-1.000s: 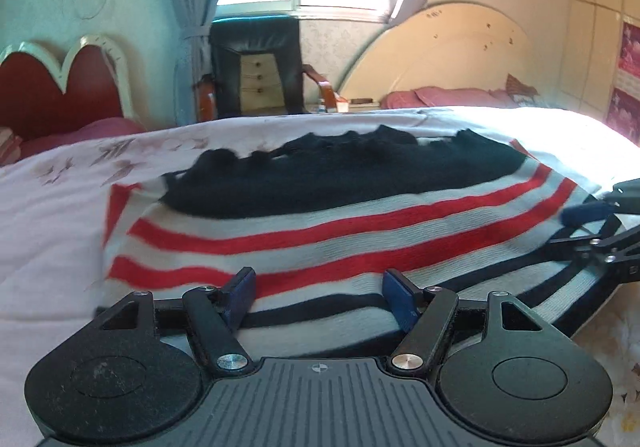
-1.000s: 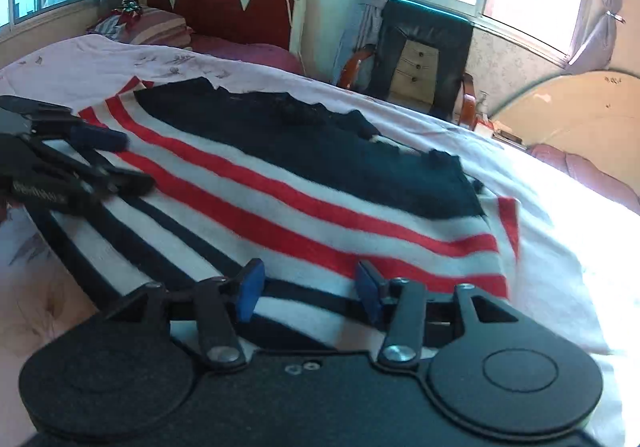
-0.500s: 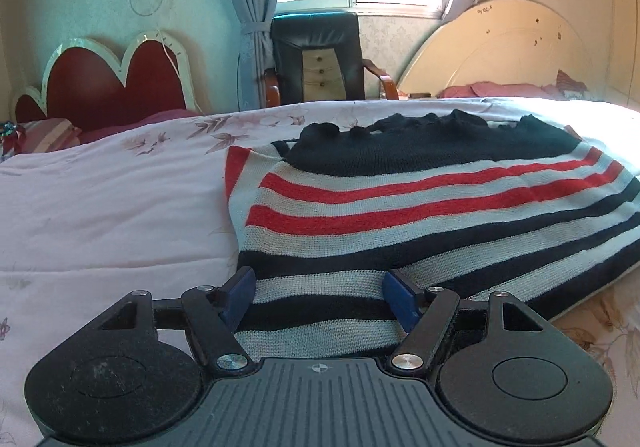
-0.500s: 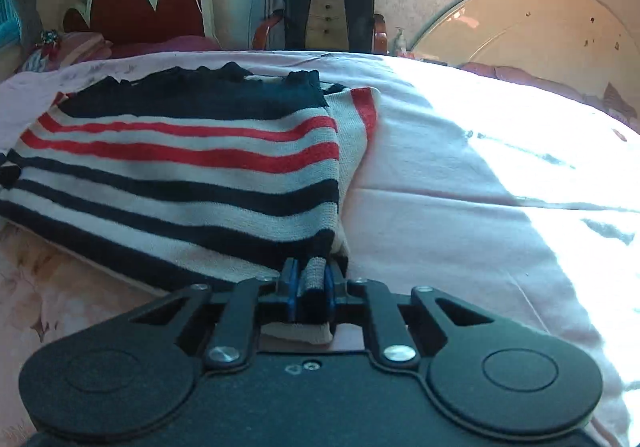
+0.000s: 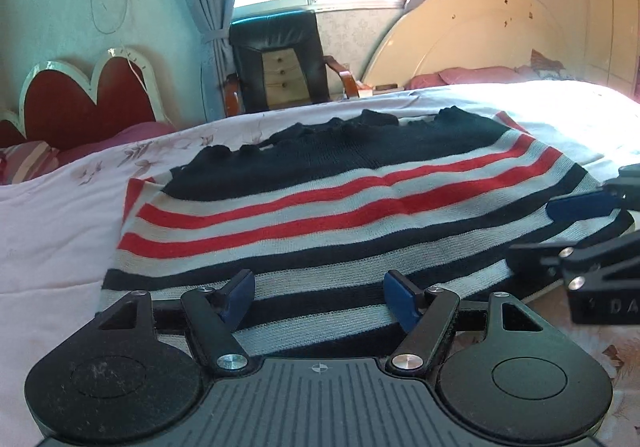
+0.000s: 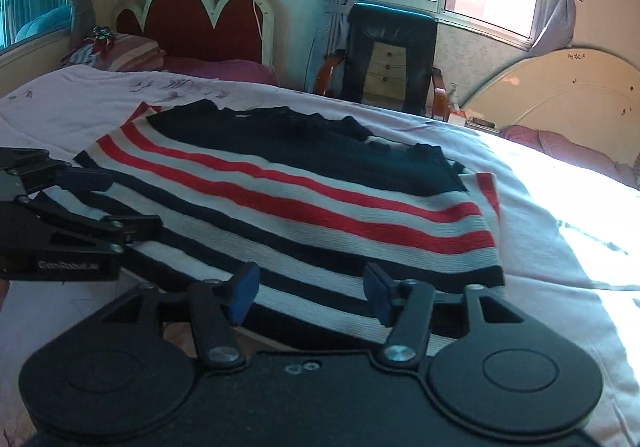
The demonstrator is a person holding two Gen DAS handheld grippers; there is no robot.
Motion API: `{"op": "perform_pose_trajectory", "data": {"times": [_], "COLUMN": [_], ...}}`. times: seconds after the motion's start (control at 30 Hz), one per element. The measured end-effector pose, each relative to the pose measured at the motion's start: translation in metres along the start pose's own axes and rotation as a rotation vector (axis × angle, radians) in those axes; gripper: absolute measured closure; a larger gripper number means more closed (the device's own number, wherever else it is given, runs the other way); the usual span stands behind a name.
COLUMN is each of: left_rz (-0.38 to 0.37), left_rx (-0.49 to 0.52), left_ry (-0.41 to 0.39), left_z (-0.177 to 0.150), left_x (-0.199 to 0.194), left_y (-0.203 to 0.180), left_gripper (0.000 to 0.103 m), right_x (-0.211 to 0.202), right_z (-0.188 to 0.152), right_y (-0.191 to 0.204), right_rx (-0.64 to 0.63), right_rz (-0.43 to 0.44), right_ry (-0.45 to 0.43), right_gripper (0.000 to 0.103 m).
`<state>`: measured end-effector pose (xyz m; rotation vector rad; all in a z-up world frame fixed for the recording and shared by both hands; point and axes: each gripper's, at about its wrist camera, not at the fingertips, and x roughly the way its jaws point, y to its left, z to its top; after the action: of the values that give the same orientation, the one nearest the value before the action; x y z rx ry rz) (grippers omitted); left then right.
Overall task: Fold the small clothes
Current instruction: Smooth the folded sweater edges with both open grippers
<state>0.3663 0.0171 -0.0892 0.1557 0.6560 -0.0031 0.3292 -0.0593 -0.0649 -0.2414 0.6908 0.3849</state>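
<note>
A small knitted sweater [image 5: 340, 207] with a navy top and red, white and navy stripes lies flat on the bed; it also shows in the right wrist view [image 6: 304, 199]. My left gripper [image 5: 320, 301] is open, its blue pads just above the sweater's near hem on the left side. My right gripper [image 6: 308, 293] is open over the near hem on the right side. Each gripper shows in the other's view: the right one [image 5: 580, 235] at the right edge, the left one [image 6: 80, 207] at the left edge. Both are empty.
The bed has a pale pink floral sheet [image 5: 52, 231]. Behind it stand a red scalloped headboard [image 6: 200, 27], a black armchair [image 5: 280, 59] under the window and a cream round headboard [image 5: 472, 35]. Bright sun falls on the sheet at the right [image 6: 580, 215].
Half a second ago my right gripper was shut on the sweater's right hem corner; now it is open and empty. Both grippers have shifted back toward the middle of the near hem.
</note>
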Motion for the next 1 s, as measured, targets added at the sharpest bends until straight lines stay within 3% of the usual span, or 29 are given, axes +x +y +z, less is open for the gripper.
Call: {"op": "perform_pose_trajectory", "data": {"times": [0.13,0.23,0.4,0.5,0.67,0.73,0.83,1.0], "left_rz": [0.011,0.026,0.013,0.006,0.026,0.049,-0.014,-0.007], "left_rx": [0.006,-0.015,-0.038,-0.055,-0.085,-0.069,-0.165,-0.249], "left_ry": [0.024,0.031,0.034,0.037,0.023,0.046,0.073,0.031], "left_z": [-0.01,-0.019,-0.031,-0.035,-0.032,-0.035,-0.044,-0.043], "left_x": [0.001,-0.001,-0.005,-0.004,-0.013,-0.011,-0.003,-0.026], "left_y": [0.003,0.017,0.04,0.051,0.06,0.067,0.088,0.102], "left_gripper": [0.03,0.019,0.018,0.016,0.015,0.015,0.014,0.015], "right_x": [0.009,0.005,-0.006,-0.012,-0.013,-0.022,-0.01,-0.018], "right_z": [-0.007,-0.015,-0.035,-0.043,-0.039,-0.036,-0.042,-0.035], "right_y": [0.011,0.002,-0.037,-0.057,-0.056,-0.056,-0.066,-0.067], "right_rx": [-0.004,0.018,0.105,0.173,0.162,0.168,0.192,0.211], "right_rz": [-0.008,-0.033,-0.098,-0.088,-0.103,-0.114,-0.122,-0.099], "right_ry": [0.049,0.059,0.088,0.098,0.103,0.06,0.115,0.083], "right_gripper": [0.05,0.05,0.05,0.05,0.054,0.056,0.056,0.063]}}
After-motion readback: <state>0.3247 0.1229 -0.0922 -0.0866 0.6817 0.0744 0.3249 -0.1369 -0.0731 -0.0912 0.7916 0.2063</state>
